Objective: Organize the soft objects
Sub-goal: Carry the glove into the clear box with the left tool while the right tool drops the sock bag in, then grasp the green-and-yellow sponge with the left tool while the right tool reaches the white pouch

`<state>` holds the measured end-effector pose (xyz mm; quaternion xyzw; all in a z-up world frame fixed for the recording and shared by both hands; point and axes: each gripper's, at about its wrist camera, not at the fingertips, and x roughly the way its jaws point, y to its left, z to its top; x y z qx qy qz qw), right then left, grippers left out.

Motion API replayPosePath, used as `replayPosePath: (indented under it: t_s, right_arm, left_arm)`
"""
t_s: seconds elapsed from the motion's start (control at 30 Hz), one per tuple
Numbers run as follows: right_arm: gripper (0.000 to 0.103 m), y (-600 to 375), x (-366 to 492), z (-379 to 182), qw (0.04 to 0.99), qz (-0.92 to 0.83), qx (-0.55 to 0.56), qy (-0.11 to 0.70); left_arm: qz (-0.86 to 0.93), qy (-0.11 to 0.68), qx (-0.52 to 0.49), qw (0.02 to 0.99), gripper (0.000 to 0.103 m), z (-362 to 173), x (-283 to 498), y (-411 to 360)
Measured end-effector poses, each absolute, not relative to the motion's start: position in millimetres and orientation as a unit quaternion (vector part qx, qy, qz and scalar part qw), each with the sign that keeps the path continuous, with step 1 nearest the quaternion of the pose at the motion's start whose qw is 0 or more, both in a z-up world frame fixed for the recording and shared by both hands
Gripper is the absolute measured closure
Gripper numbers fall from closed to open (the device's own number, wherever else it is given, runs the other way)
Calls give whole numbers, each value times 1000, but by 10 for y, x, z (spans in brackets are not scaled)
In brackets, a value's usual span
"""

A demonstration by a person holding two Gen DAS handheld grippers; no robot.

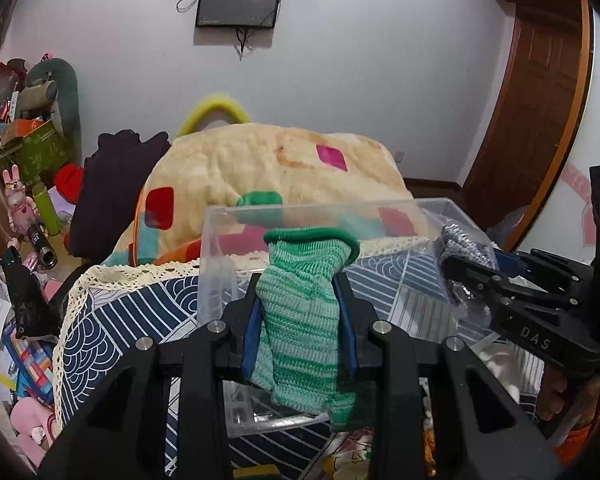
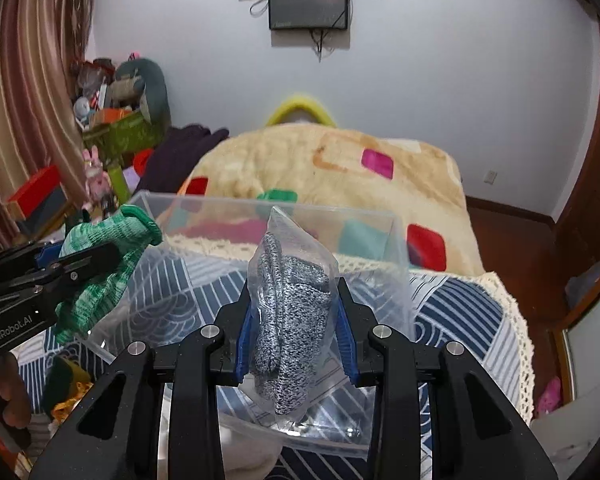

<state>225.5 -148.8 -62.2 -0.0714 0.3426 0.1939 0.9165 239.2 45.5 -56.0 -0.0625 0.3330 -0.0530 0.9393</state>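
Here, green glove [image 1: 300, 312] clamped in left gripper [image 1: 300, 320]

Bin mouth: clear bin [image 1: 220, 248] open on top.
Walls: its sides block entry from the side.
Beyond: rolled blanket [image 1: 276, 168] probably close behind the bin.

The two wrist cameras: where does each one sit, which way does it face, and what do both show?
Left wrist: sits on the left gripper, looks forward along its fingers, shut on the green knit glove, over the clear plastic box; the right gripper enters at right.
Right wrist: sits on the right gripper, shut on the bagged grey knit item; the left gripper and a hand show at left.
Shared: box, both items, patterned blanket, wall screen.
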Motion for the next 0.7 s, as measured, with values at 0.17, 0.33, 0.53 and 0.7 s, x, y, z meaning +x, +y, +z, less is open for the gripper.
replayPosePath:
  t_s: [0.17, 0.33, 0.53, 0.7]
  right_arm:
    - [70, -1447, 2283, -703, 909, 191, -86, 360]
    - [69, -1436, 2241, -650, 908, 197, -97, 357]
    - [59, -1483, 2203, -569, 912, 201, -86, 347]
    - [52, -1545, 2125, -455, 919, 205, -70, 328]
  left_arm:
    - [-54, 344, -56, 936, 70, -602, 2430, 423]
    - [-50, 345, -49, 936, 67, -611, 2433, 398]
    - [-57, 338, -58, 938, 48, -576, 2360, 410]
    - [-63, 328, -52, 941, 44, -494, 2254, 372]
